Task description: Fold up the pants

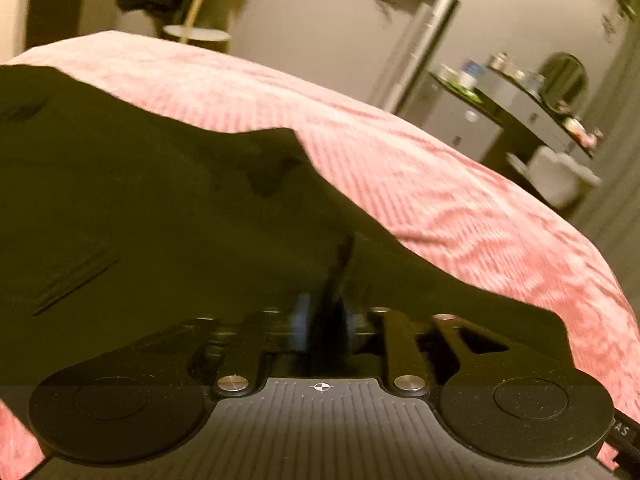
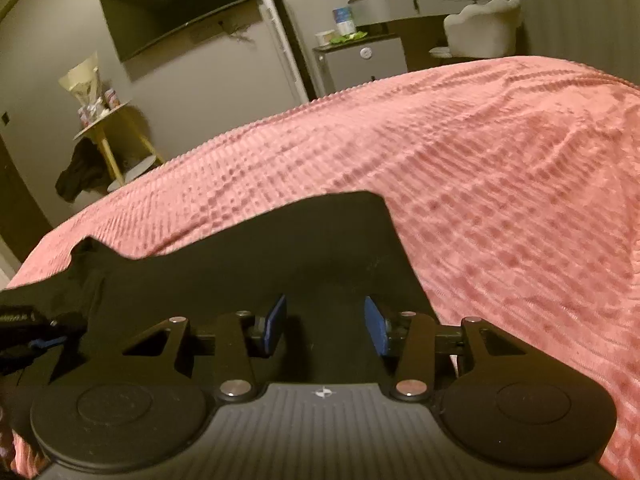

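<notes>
Black pants (image 1: 160,200) spread on a pink ribbed bedspread (image 1: 440,184), near edge of the bed. In the left wrist view the cloth fills the near left and rises to a low ridge at centre; a welt pocket slit marks this as the seat end. The left gripper (image 1: 325,320) has its blue pads drawn almost together on a raised pleat of the fabric, a pinch that seems meant to lift one edge for carrying over. In the right wrist view the right gripper (image 2: 325,328) rests over the pants with its fingers (image 2: 276,322) well apart and only flat cloth between them, holding nothing; it is probably placed to take a second grip. The far hem runs straight to a square corner right of centre, with a notched corner at the left. Beyond these edges the bedspread lies bare to the far and right, giving room for a fold. A wall television (image 2: 180,12), side table (image 2: 108,136) and vanity (image 2: 424,4) stand well apart
</notes>
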Available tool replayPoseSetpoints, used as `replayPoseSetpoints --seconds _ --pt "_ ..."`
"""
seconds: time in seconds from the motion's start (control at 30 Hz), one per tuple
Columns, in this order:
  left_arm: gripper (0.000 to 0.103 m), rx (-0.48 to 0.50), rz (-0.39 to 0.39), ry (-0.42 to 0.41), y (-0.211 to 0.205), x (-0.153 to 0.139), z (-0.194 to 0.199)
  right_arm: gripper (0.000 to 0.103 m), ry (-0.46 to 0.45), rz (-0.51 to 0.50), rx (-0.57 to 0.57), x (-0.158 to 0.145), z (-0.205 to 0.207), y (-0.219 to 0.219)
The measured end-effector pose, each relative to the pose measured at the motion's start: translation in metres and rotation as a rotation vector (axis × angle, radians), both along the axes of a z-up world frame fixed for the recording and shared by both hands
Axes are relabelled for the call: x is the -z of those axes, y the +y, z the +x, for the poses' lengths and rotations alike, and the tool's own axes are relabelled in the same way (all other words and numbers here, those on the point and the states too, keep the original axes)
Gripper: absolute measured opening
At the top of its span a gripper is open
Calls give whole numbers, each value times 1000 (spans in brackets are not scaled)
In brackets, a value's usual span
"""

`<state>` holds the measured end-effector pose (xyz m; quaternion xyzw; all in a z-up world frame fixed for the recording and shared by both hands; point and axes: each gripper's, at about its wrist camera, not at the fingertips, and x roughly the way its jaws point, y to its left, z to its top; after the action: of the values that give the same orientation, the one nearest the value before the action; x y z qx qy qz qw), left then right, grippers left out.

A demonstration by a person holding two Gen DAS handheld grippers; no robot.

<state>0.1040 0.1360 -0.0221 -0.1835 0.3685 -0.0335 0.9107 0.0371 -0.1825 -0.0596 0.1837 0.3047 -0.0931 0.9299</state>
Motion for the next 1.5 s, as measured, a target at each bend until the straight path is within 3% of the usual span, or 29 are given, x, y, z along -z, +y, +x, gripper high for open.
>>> replayPoseSetpoints --seconds 0.27,0.3,0.37,0.4,0.47,0.5,0.67,0.77,0.87,0.97,1.13,1.27,1.43,1.5 --pt "74 -8 -18 53 3 12 10 50 45 -202 -16 12 29 15" --pt "80 3 -15 49 1 12 10 59 56 -223 -9 13 33 15" --pt "83 16 -2 45 -1 13 10 87 81 -234 47 18 38 9" --pt "83 15 4 44 -1 13 9 99 103 -191 92 22 41 -1" --pt "83 -13 -15 48 5 10 7 99 96 -7 106 28 39 -26" --pt "84 -43 -50 49 13 8 5 99 88 1 103 28 37 -27" --pt "85 -209 -234 24 67 -7 -20 99 93 -213 75 19 29 4" --pt "89 -312 -306 -31 113 -19 -43 96 75 -279 54 8 18 21" --pt "89 -427 -332 -53 169 -19 -62 85 26 -257 -4 -3 5 34" --pt "84 -549 -351 -30 223 -8 -79 70 47 -206 -71 -2 2 44" --pt "66 -647 -470 17 280 21 -85 69 74 -238 -83 0 7 53" --pt "63 -647 -566 9 306 38 -78 70 78 -237 -75 2 9 53" --pt "63 -626 -585 -1 325 45 -67 73 82 -257 -69 5 11 55" --pt "49 -611 -545 12 324 42 -63 74 83 -259 -68 6 11 56"
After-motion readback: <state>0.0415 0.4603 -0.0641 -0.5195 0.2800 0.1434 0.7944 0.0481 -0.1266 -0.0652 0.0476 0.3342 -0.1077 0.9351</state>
